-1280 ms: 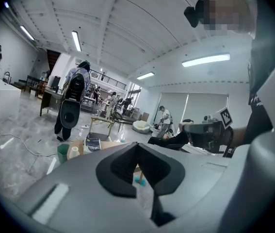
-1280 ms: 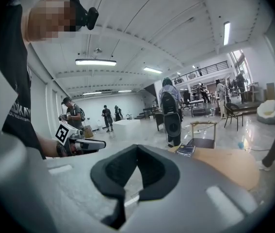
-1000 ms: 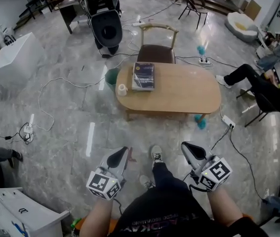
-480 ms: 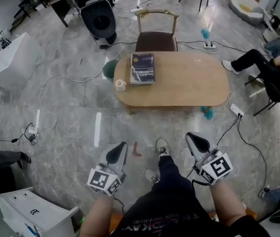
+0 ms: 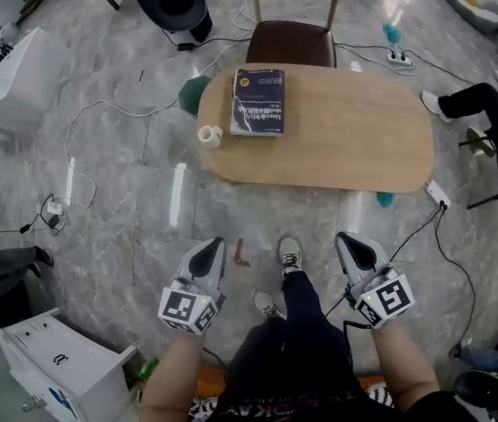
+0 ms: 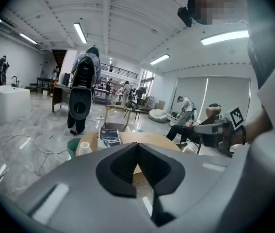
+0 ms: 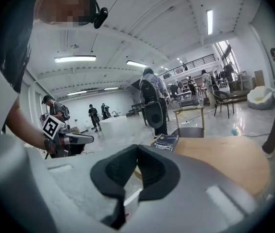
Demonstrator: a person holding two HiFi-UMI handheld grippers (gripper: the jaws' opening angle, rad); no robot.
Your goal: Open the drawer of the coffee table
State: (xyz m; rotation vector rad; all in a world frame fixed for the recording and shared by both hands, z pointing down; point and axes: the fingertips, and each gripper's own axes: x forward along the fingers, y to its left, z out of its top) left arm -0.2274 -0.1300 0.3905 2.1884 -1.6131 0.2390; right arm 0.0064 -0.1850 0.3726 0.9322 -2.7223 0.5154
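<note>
Judging by the left gripper (image 5: 212, 245) and right gripper (image 5: 348, 238), held shut and empty on the near side of the coffee table (image 5: 354, 143), the approach step is in hand, and its unseen drawer must be reached next.

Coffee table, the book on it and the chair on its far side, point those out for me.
coffee table (image 5: 354, 143): head view, bare wooden top to the right of the book.
book (image 5: 258, 102): head view, middle of its dark cover.
chair (image 5: 291, 42): head view, brown seat.

A dark book (image 5: 258, 102) lies near a small white cup (image 5: 210, 135), with a brown-seated chair (image 5: 292, 40) beyond them.
</note>
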